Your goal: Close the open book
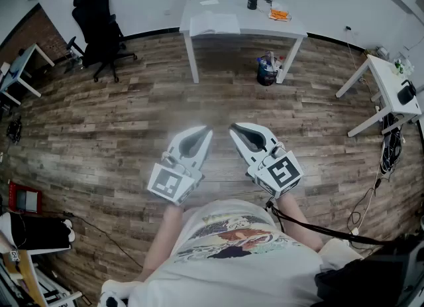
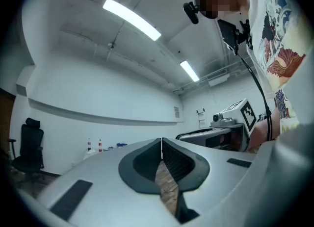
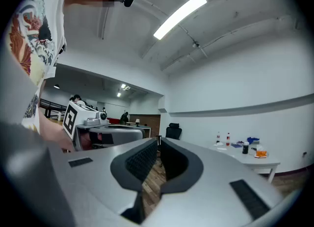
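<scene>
The open book (image 1: 213, 23) lies flat, white pages up, on the left part of a white table (image 1: 291, 32) across the room. Both grippers are held level in front of the person, over the wood floor and well short of that table. The left gripper (image 1: 207, 130) has its jaws closed tip to tip with nothing between them, as the left gripper view (image 2: 161, 140) also shows. The right gripper (image 1: 233, 128) is beside it, shut and empty (image 3: 159, 141). In the right gripper view the table (image 3: 256, 161) stands far off at the right; I cannot make out the book there.
Bottles, a dark cup and small items sit on the table's far side. A bin (image 1: 267, 70) stands under its right end. A black office chair (image 1: 99, 30) is at the left, a second white desk (image 1: 391, 90) with cables at the right.
</scene>
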Available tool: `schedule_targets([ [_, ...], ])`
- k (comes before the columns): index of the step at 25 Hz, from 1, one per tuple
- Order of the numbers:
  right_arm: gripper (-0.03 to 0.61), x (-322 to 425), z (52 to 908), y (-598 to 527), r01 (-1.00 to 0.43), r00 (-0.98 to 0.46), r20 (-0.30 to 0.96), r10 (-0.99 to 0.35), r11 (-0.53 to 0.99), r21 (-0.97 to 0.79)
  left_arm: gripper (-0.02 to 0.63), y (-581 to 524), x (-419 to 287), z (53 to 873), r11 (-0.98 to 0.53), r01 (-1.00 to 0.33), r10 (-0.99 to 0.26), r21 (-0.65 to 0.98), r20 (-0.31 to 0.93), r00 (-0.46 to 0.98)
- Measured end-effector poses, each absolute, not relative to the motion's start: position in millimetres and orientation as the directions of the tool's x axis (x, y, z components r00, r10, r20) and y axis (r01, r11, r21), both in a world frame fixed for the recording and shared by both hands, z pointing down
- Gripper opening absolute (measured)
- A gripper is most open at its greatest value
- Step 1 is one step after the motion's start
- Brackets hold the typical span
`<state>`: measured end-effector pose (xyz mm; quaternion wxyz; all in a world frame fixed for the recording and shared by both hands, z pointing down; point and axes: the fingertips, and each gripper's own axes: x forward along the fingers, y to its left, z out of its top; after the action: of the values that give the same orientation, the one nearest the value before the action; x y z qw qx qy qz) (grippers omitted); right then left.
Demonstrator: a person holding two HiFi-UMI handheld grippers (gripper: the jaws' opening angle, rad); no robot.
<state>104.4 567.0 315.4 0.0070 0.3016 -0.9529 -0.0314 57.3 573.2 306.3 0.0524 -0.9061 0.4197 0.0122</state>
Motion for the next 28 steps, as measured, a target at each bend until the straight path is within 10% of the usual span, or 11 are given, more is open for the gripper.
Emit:
schedule_targets([
  [28, 0.034, 77, 328, 570, -0.566, -0.823, 0.026, -0.568, 0.823, 0.040, 0.014, 580, 31, 320, -0.648, -0.760, -0.760, -0.048, -0.039, 0.649],
])
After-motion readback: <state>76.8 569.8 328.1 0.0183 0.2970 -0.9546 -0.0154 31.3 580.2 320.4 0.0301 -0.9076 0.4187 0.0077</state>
